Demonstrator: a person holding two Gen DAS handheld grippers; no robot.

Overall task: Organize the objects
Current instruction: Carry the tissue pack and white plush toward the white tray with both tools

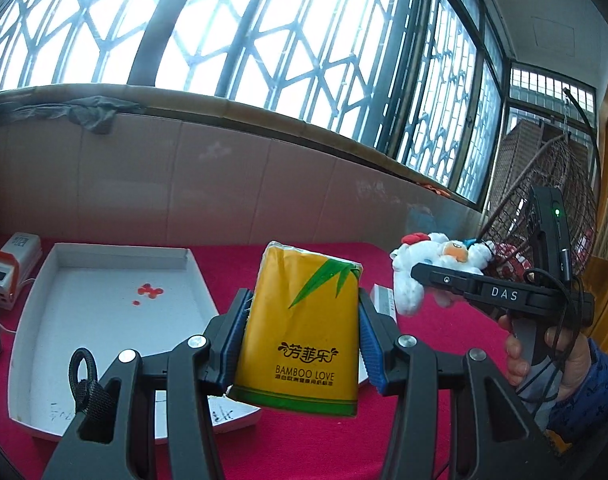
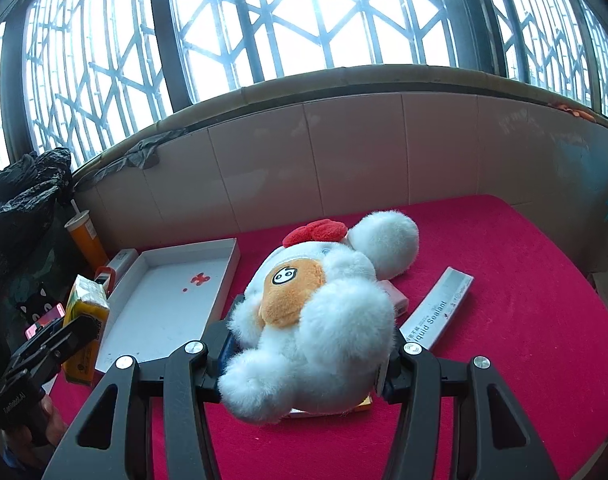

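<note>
My left gripper [image 1: 302, 332] is shut on a yellow tissue pack [image 1: 300, 328] marked BAMBOO LOVE and holds it above the red table, just right of the white shallow box [image 1: 36, 320]. The pack also shows in the right wrist view [image 2: 84, 316], left of the box [image 2: 228, 276]. My right gripper [image 2: 308, 356] is shut on a white plush toy [image 2: 320, 312] with a red bow and orange face, held above the table. That toy [image 1: 432, 264] and the right gripper [image 1: 418, 270] show at the right in the left wrist view.
A grey "Liquid Sealant" box [image 2: 436, 312] and a small pink box [image 2: 396, 296] lie on the red cloth. A flat box edge [image 2: 364, 402] shows under the plush. An orange cup [image 2: 86, 240] and black bag [image 2: 24, 208] stand at left. A wire basket [image 1: 544, 200] sits at right.
</note>
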